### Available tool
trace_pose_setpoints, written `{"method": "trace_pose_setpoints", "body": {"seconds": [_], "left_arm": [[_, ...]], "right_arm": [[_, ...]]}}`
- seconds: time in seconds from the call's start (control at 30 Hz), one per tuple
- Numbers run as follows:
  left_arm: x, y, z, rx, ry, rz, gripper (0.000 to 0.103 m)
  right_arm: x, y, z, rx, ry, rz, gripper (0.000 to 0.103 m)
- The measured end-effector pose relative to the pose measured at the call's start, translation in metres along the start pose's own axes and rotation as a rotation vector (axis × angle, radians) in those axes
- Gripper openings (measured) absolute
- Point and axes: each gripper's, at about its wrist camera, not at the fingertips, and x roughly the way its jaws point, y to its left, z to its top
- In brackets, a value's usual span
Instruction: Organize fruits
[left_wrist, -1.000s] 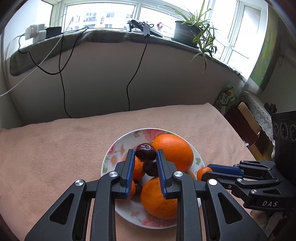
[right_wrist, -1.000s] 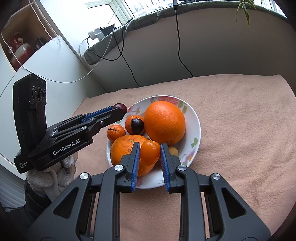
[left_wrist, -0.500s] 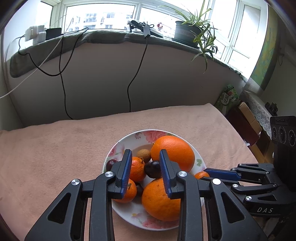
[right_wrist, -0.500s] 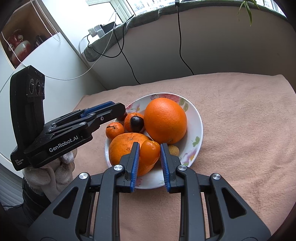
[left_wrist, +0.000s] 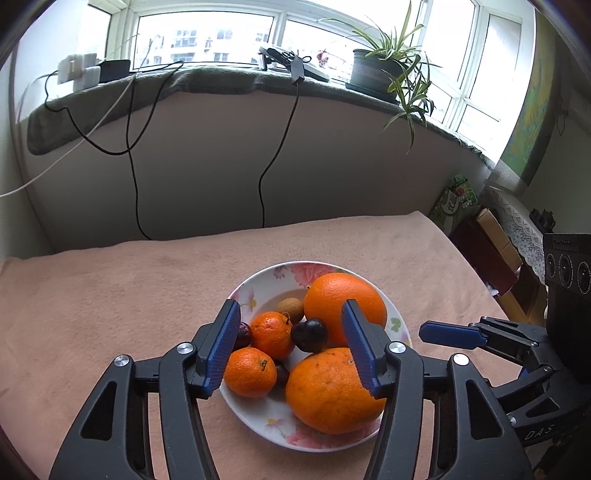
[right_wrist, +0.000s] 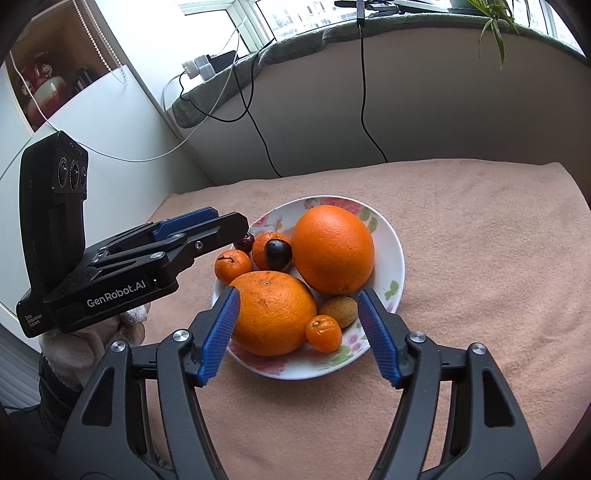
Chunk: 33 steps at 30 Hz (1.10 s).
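Note:
A floral plate (left_wrist: 255, 295) (right_wrist: 395, 266) on the peach cloth holds two big oranges (left_wrist: 345, 302) (right_wrist: 273, 314), two tangerines (left_wrist: 251, 373) (left_wrist: 272, 334), a small kumquat (right_wrist: 323, 333), dark cherries (left_wrist: 309, 334) (right_wrist: 277, 249) and brown longans (left_wrist: 290, 309) (right_wrist: 338, 312). My left gripper (left_wrist: 291, 349) is open and empty over the near side of the plate. My right gripper (right_wrist: 299, 334) is open and empty, with the kumquat lying on the plate between its fingers.
The peach cloth (right_wrist: 480, 258) covers the table. A grey wall with hanging black cables (left_wrist: 133, 177) rises behind. A potted plant (left_wrist: 384, 70) stands on the sill. Boxes (left_wrist: 491, 240) sit off the table's right edge.
My left gripper let the cherry go onto the plate, opened wide and drew back. My right gripper opened and let the kumquat go onto the plate.

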Motion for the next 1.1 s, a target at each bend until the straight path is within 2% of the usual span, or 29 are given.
{"method": "trace_pose_setpoints", "body": {"seconds": [0.17,0.5,0.63,0.9,0.97,1.03,1.1], "left_arm": [[-0.004,0.000,-0.001,-0.004,-0.002,0.005,0.065],[-0.024,-0.001,-0.007,-0.004,-0.035,0.041,0.065],[-0.037,-0.005,-0.012,0.001,-0.057,0.058,0.065],[-0.060,-0.007,-0.028,-0.013,-0.081,0.082,0.065],[-0.066,-0.008,-0.032,-0.019,-0.087,0.089,0.071],[-0.071,-0.008,-0.037,-0.025,-0.093,0.103,0.073],[-0.075,-0.009,-0.042,-0.031,-0.096,0.118,0.073]], "right_arm": [[-0.002,0.003,-0.003,-0.016,-0.007,-0.016,0.077],[-0.012,0.010,-0.009,-0.043,-0.040,-0.054,0.078],[-0.020,0.011,-0.013,-0.034,-0.072,-0.067,0.088],[-0.035,0.015,-0.019,-0.036,-0.126,-0.137,0.089],[-0.037,0.016,-0.022,-0.036,-0.134,-0.156,0.089],[-0.040,0.016,-0.026,-0.036,-0.141,-0.176,0.095],[-0.043,0.015,-0.028,-0.034,-0.154,-0.192,0.096]]}}
